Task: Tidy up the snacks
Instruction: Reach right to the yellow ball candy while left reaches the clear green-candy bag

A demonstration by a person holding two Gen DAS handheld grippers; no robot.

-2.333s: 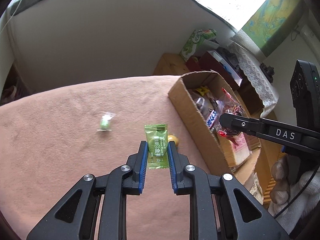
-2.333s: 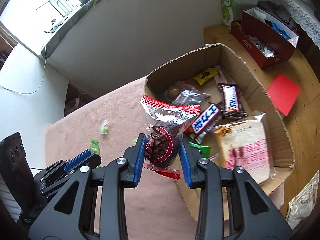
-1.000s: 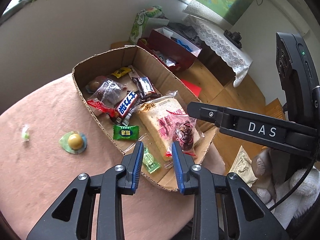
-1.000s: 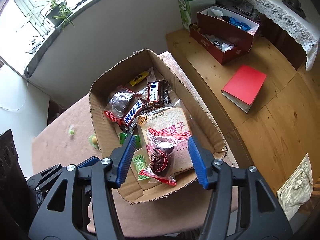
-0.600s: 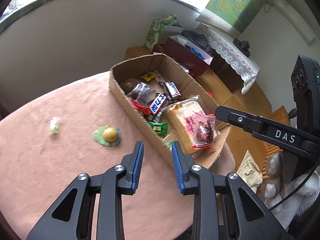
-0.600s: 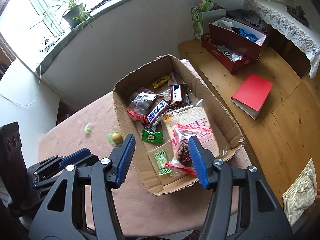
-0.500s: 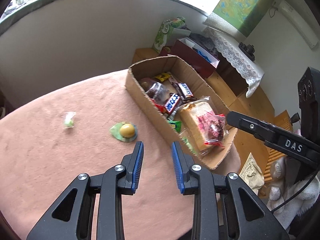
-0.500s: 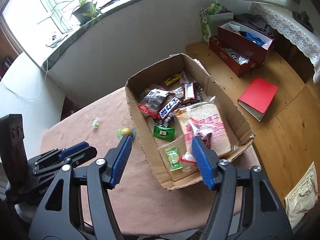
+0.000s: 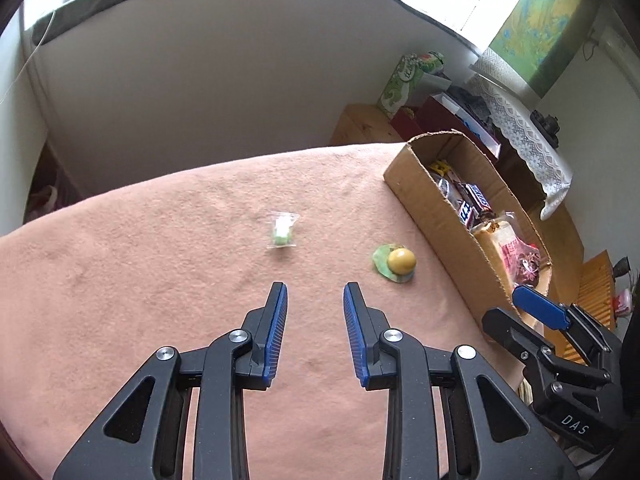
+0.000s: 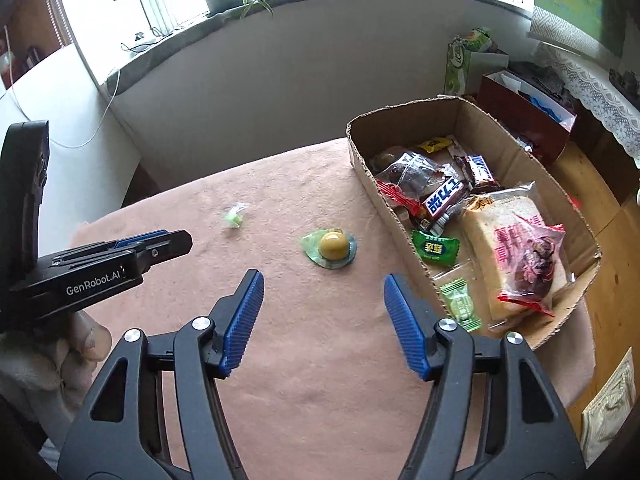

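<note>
Over the pink tablecloth (image 9: pixel 160 280), my left gripper (image 9: pixel 315 300) hangs empty, its fingers a narrow gap apart. Ahead of it lies the small green candy (image 9: pixel 283 232), and to the right the yellow sweet (image 10: pixel 334 245) on its green wrapper. My right gripper (image 10: pixel 324 292) has been spreading its fingers wide, with nothing between them. Further right, the cardboard box (image 10: pixel 404 114) already holds most snacks. I judge these two are left: each gripper should drop over one, close, and carry it boxward.
</note>
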